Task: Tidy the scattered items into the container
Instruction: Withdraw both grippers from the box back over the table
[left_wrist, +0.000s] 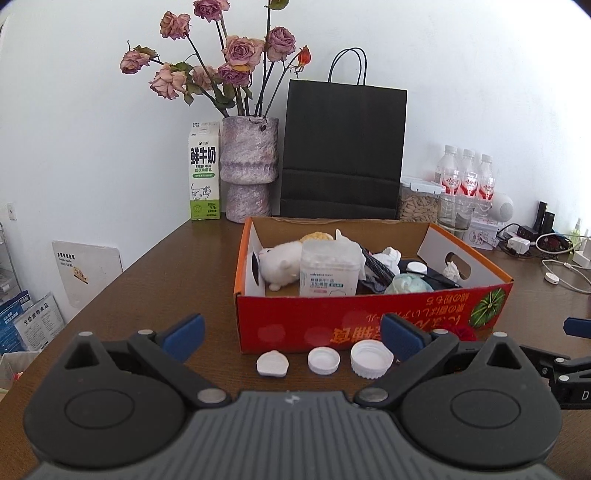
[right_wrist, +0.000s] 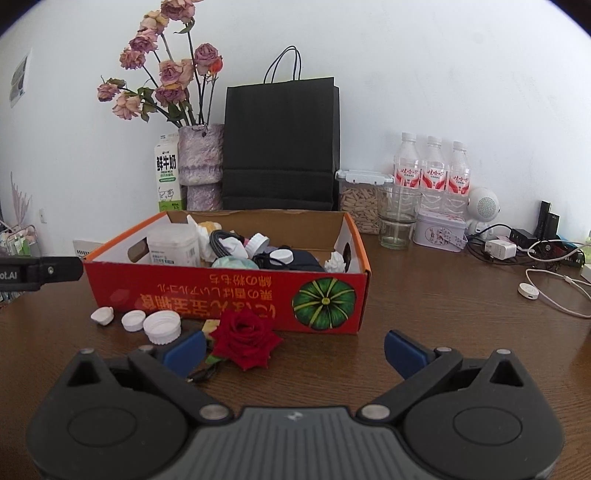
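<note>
A red cardboard box (left_wrist: 369, 325) (right_wrist: 229, 295) stands on the brown table and holds a white plush toy (left_wrist: 280, 264), a cotton-swab tub (left_wrist: 328, 269) and several other items. Three white caps lie in front of it: a small one (left_wrist: 272, 363) (right_wrist: 102, 316), a middle one (left_wrist: 324, 361) (right_wrist: 133, 320) and a large ribbed one (left_wrist: 371, 359) (right_wrist: 162, 326). A red rose (right_wrist: 243, 341) lies by the box front, next to a small yellow piece (right_wrist: 210, 325) and a black cable end (right_wrist: 201, 374). My left gripper (left_wrist: 293, 338) is open just before the caps. My right gripper (right_wrist: 295, 350) is open, the rose near its left finger.
At the back stand a milk carton (left_wrist: 204, 171), a vase of dried roses (left_wrist: 248, 170), a black paper bag (left_wrist: 341, 151), a jar (right_wrist: 360, 201), a glass (right_wrist: 399, 218), a tin (right_wrist: 439, 229) and three water bottles (right_wrist: 432, 173). Chargers and cables (right_wrist: 535, 266) lie at the right.
</note>
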